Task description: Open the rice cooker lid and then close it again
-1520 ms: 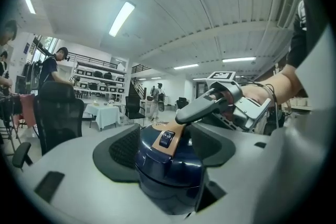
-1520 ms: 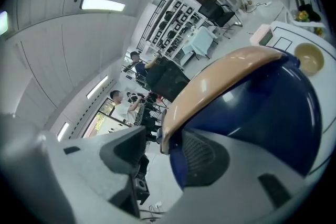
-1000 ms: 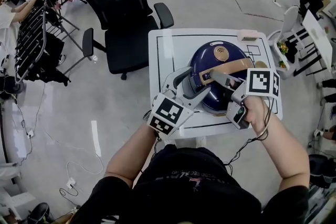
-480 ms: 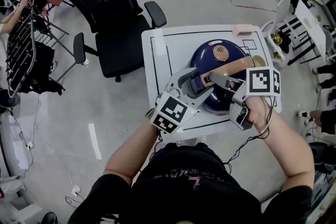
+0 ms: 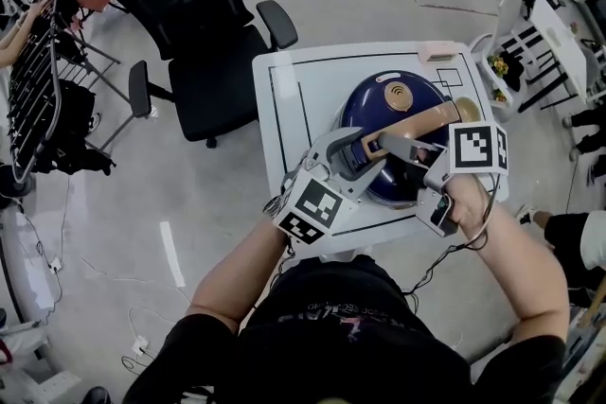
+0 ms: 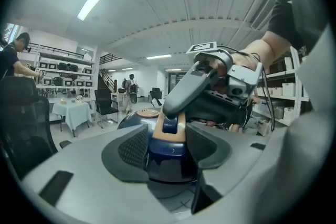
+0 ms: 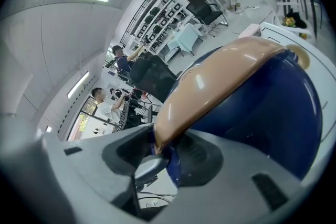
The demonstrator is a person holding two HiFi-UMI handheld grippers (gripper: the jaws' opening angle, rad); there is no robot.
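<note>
A dark blue rice cooker (image 5: 402, 99) with a tan handle (image 5: 421, 120) stands on a small white table (image 5: 284, 99), lid down. My left gripper (image 5: 358, 152) reaches in at the cooker's front. Its jaws are closing, with the blue and tan front end of the handle (image 6: 168, 136) between the pads and no firm press visible. My right gripper (image 5: 396, 149) comes from the right; one of its fingers (image 6: 191, 84) lies over that same end. In the right gripper view its closing jaws (image 7: 165, 157) touch the handle's end (image 7: 220, 81) on both sides.
A black office chair (image 5: 204, 24) stands left of the table. A white rack with small items (image 5: 516, 52) is at the right, a pink block (image 5: 436, 52) lies on the table's far edge, and cables trail on the floor (image 5: 114, 279).
Both grippers stay at the cooker's front by the handle's end. The left gripper has turned slightly and its jaws look narrower. The head view has shifted a little.
</note>
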